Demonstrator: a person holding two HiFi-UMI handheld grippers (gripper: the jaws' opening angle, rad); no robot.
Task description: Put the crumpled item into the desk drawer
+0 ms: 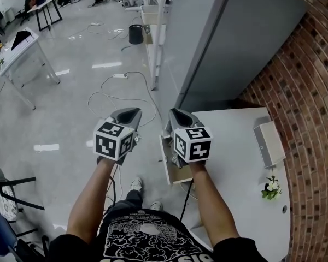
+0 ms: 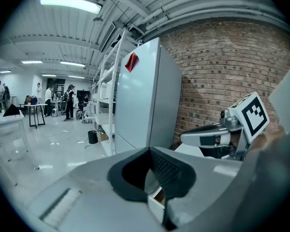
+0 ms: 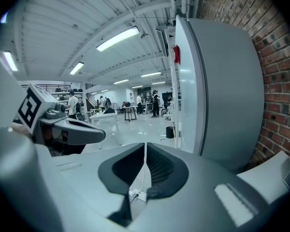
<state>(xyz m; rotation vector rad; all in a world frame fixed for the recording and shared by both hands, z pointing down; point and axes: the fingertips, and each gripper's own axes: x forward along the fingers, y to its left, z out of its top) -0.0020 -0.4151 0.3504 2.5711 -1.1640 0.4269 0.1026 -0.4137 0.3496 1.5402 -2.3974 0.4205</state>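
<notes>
Left forearm (image 1: 91, 200) and right forearm (image 1: 210, 200) outstretched side by side, left tongs (image 1: 135, 112) and right tongs (image 1: 173, 112) clenched, empty.

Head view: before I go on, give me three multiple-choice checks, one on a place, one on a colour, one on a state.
1. Where are the flowers?
A. on a shelf
B. on the desk
C. on a chair

2. What colour is the bucket?
A. black
B. red
C. white

3. How is the drawer?
A. pushed shut
B. lifted out of its slot
C. pulled open

Answers:
1 B: they stand on the white top, near its edge by the brick wall.
2 A: it shows black against the pale floor.
3 C: it sticks out of the desk's side below the right gripper, with its inside showing.
</notes>
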